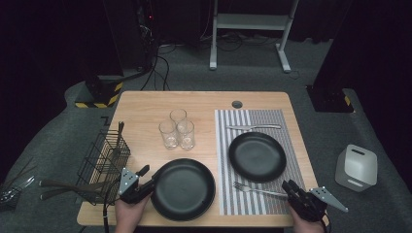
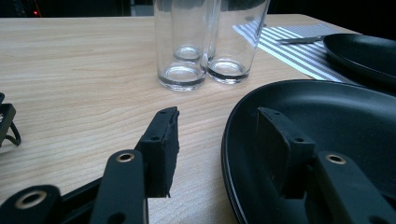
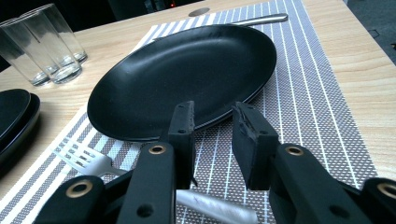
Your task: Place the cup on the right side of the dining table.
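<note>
My right gripper [image 3: 212,135] hangs just over the silver metal fork [image 1: 255,190], jaws spread and straddling its handle without pinching. The fork lies on the grey striped placemat [image 1: 279,119], its long axis running crosswise from my jaws, tines toward my left. My left gripper [image 1: 148,175] straddles the near rim of the round black plate [image 1: 183,189], jaws spread.

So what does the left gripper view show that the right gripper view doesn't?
Left gripper view: a corner of the wire basket, and the left gripper, jaws open astride the rim of the near plate. Right gripper view: the fork on the mat, with the right gripper open over its handle. Both: the three glasses, the striped placemat, the far plate and that near plate.
</note>
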Tool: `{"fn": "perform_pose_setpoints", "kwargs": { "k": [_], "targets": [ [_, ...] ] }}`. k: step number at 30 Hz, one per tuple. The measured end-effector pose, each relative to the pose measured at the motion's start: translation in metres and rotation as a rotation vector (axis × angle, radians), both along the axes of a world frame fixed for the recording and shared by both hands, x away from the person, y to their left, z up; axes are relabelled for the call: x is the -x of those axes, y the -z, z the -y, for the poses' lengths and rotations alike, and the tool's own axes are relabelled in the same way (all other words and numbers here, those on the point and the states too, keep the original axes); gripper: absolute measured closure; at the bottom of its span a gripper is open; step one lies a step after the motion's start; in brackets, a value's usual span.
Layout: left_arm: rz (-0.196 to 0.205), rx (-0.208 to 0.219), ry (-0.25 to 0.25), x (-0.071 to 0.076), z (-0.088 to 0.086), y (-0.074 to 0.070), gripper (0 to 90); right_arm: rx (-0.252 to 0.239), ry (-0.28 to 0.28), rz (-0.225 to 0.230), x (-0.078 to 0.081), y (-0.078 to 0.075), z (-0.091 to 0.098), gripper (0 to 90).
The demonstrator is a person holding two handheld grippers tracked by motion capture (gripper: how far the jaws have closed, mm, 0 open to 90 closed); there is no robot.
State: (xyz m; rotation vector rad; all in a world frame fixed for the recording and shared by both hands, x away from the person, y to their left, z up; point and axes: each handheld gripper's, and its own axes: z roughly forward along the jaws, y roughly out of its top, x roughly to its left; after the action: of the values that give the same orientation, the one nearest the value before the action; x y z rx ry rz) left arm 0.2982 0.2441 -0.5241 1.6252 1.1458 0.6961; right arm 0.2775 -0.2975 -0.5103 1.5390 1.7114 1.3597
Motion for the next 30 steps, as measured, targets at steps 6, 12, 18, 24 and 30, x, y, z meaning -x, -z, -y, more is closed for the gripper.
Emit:
{"fn": "perform_pose_setpoints", "kwargs": {
  "k": [6, 12, 18, 24, 30],
  "targets": [
    [0.0, 0.0, 0.0, 0.0, 0.0, 0.0, 49.6, 0.017, -0.021, 0.011, 0.0, -0.005, -0.007, 69.8],
    [-0.001, 0.002, 0.002, 0.0, 0.0, 0.0, 49.6, 0.045, -0.088, 0.023, -0.001, -0.009, -0.032, 69.4],
    [-0.001, 0.002, 0.004, 0.0, 0.0, 0.0, 49.6, 0.06, -0.179, 0.018, -0.005, -0.009, -0.067, 68.4],
    [0.0, 0.002, 0.005, 0.0, 0.0, 0.0, 49.6, 0.07, -0.258, 0.006, -0.011, -0.007, -0.1, 68.4],
    [-0.001, 0.003, 0.009, 0.0, 0.0, 0.0, 49.6, 0.082, -0.301, -0.01, -0.018, -0.006, -0.122, 69.1]
  ]
}}
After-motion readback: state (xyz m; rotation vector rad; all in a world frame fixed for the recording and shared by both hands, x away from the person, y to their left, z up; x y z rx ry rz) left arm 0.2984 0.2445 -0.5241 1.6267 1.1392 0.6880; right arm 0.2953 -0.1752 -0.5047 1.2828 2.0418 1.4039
